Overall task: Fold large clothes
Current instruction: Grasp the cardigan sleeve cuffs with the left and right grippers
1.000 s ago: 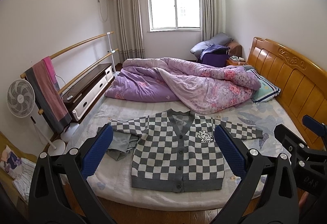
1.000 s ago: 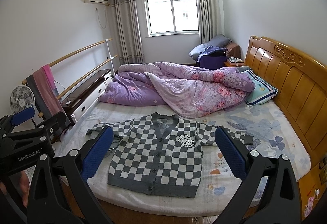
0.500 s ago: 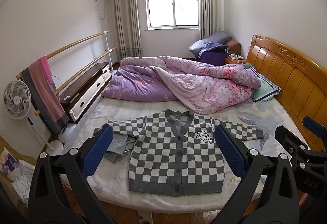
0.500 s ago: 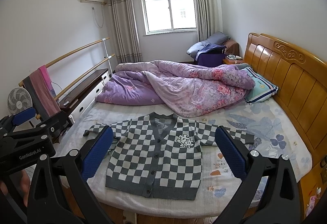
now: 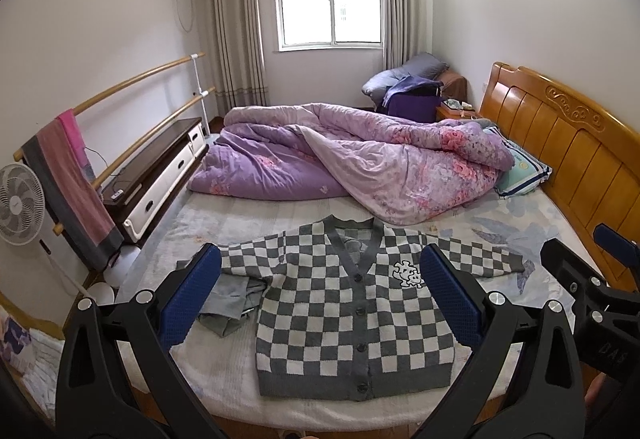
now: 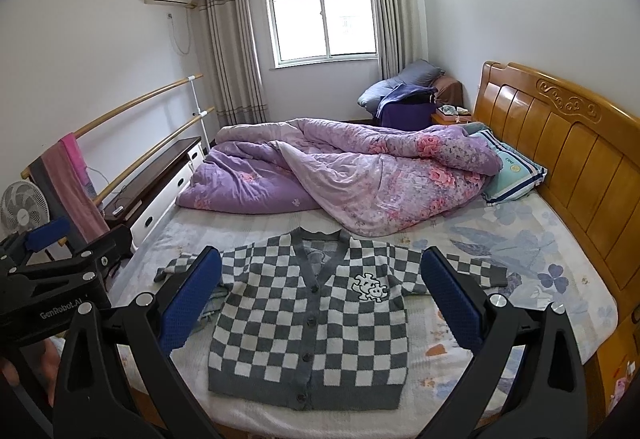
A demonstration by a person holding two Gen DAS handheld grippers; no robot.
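Observation:
A grey-and-white checked cardigan [image 5: 352, 311] lies flat and buttoned on the near part of the bed, sleeves spread to both sides; it also shows in the right wrist view [image 6: 316, 323]. My left gripper [image 5: 320, 295] is open and empty, held above the bed's near edge, apart from the cardigan. My right gripper [image 6: 320, 295] is open and empty too, at about the same height. Each gripper shows at the edge of the other's view: the right one [image 5: 600, 279], the left one [image 6: 52, 271].
A crumpled grey garment [image 5: 228, 303] lies under the cardigan's left sleeve. A purple floral quilt [image 5: 360, 163] fills the far half of the bed. A wooden headboard [image 5: 568, 155] is on the right, a fan [image 5: 18, 207] and towel rail [image 5: 72, 183] on the left.
Both grippers have drawn back and risen slightly, so the cardigan sits a little lower and farther in both views. Nothing was grasped.

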